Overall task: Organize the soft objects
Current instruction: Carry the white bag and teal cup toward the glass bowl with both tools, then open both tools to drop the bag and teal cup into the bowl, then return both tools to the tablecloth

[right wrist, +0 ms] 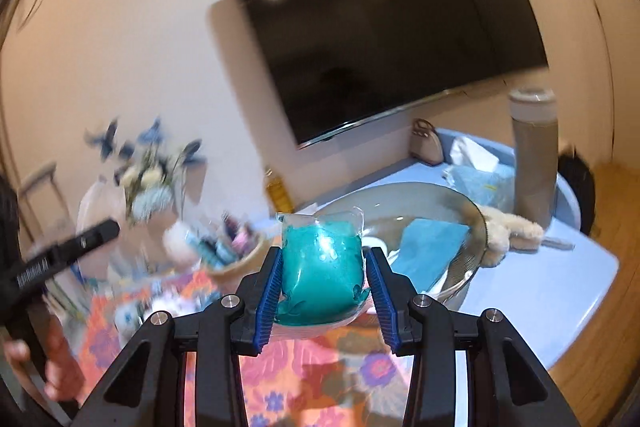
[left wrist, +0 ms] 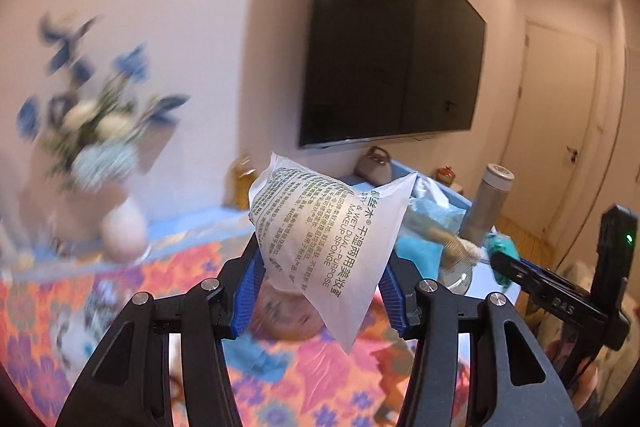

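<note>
Motion-blurred flower vase [left wrist: 100,147] and cluttered basket [right wrist: 232,247], contents illegible

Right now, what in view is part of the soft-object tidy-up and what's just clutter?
Job:
- white sponge packet, in left gripper
- teal sponge in clear wrap, in right gripper
- glass bowl holding a teal cloth
- plush toy

Lying about:
- TV
- flower vase
- grey bottle
- small handbag

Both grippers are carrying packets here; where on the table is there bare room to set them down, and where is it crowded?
Free: the pale blue tabletop right of the glass bowl, below the plush toy; also the flowered cloth just ahead of the right gripper. Crowded: the left side around the flower vase and basket of bottles, and the back by the grey flask.
</note>
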Action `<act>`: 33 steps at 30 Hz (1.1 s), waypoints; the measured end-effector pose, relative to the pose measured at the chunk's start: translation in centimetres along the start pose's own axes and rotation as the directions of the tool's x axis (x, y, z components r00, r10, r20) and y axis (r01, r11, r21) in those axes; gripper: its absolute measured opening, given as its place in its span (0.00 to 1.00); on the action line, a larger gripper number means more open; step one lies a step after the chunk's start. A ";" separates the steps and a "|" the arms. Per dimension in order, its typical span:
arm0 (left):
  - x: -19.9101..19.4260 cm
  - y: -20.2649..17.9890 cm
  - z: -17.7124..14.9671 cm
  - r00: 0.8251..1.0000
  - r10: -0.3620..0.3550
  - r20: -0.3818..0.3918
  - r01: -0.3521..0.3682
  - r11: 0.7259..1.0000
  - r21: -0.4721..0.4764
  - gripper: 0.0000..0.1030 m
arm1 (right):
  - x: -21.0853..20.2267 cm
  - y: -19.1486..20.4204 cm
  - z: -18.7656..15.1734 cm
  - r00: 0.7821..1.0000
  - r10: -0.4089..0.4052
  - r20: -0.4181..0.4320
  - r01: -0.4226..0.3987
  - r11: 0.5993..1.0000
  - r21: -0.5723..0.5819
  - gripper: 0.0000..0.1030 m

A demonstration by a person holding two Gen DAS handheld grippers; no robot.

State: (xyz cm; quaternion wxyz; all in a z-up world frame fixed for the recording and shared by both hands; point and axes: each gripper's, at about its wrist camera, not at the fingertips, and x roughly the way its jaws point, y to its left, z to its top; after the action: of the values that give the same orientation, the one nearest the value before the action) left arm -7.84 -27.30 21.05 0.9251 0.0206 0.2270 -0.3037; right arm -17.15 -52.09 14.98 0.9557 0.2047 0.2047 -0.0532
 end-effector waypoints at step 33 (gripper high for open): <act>-0.4 3.8 -0.6 0.991 -0.056 -0.123 0.048 0.996 -0.070 0.98 | 3.3 4.5 -2.7 0.959 0.030 -0.281 -0.045 0.998 -0.049 0.96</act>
State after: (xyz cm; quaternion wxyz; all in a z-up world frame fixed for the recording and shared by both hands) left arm -6.21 -23.83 20.30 0.9010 0.0025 0.2949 -0.3182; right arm -14.30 -46.94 13.02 0.9232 0.1876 0.3353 0.0001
